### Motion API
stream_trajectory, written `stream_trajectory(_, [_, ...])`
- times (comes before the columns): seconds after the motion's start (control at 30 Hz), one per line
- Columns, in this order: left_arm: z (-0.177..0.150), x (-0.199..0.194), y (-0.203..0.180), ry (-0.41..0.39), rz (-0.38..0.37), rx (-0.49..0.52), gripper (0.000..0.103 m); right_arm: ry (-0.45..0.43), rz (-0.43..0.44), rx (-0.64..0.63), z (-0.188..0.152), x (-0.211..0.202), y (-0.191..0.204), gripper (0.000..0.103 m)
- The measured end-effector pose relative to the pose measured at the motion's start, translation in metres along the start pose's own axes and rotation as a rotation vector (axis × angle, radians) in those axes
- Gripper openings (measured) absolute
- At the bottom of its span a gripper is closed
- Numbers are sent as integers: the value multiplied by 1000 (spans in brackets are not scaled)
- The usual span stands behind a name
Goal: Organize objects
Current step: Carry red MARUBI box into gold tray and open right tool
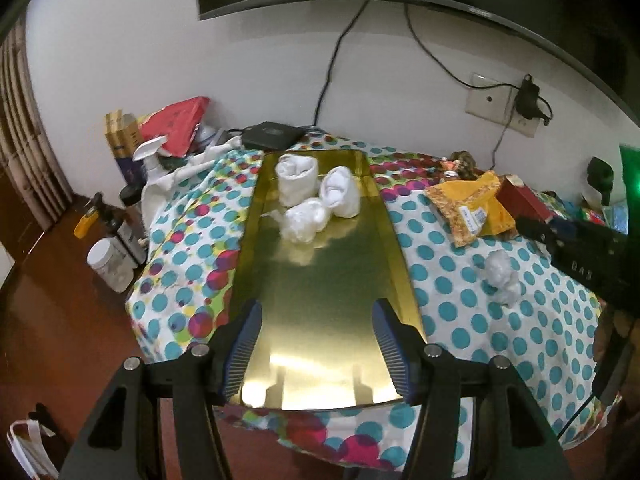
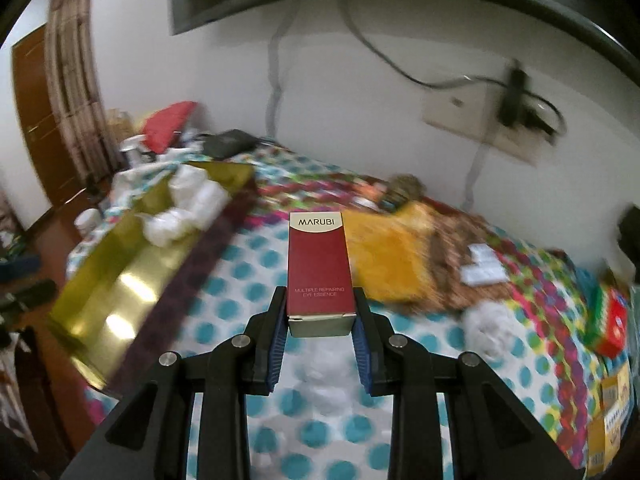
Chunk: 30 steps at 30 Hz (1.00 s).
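Observation:
A gold tray [image 1: 320,300] lies on the polka-dot cloth, with three white rolled bundles [image 1: 316,192] at its far end. My left gripper [image 1: 318,344] is open and empty, its fingers straddling the tray's near end. My right gripper [image 2: 320,320] is shut on a red MARUBI box [image 2: 318,268], held above the cloth to the right of the tray [image 2: 120,280]. The red box [image 1: 524,200] and the right gripper also show at the right edge of the left wrist view. A loose white bundle [image 1: 502,276] lies on the cloth right of the tray.
A yellow packet [image 1: 468,208] lies behind the loose bundle. A black box [image 1: 272,134], a red packet [image 1: 176,124] and a spray bottle [image 1: 150,160] crowd the back left. Bottles and a jar [image 1: 110,264] stand on the floor at left. Small boxes [image 2: 608,320] sit far right.

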<state>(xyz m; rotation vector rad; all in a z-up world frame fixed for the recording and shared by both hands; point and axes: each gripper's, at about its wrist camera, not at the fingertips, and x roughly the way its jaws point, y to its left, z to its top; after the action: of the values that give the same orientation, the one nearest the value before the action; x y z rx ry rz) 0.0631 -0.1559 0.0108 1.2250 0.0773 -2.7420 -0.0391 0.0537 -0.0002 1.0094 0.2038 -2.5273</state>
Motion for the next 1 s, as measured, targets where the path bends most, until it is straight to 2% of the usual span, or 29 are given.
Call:
stream_trajectory(0.33, [-16, -15, 49, -28, 29, -58, 59, 28, 129, -116, 37, 35, 97, 28])
stream_trajectory(0.5, [-20, -19, 74, -37, 34, -98, 59, 94, 166, -141, 50, 67, 132, 28])
stream_trajectory(0.73, [-27, -15, 100, -26, 28, -145, 59, 154, 173, -145, 62, 100, 155, 28])
stream_trajectory(1.0, [-31, -13, 107, -25, 12, -147, 59, 214, 161, -164, 76, 132, 175, 28])
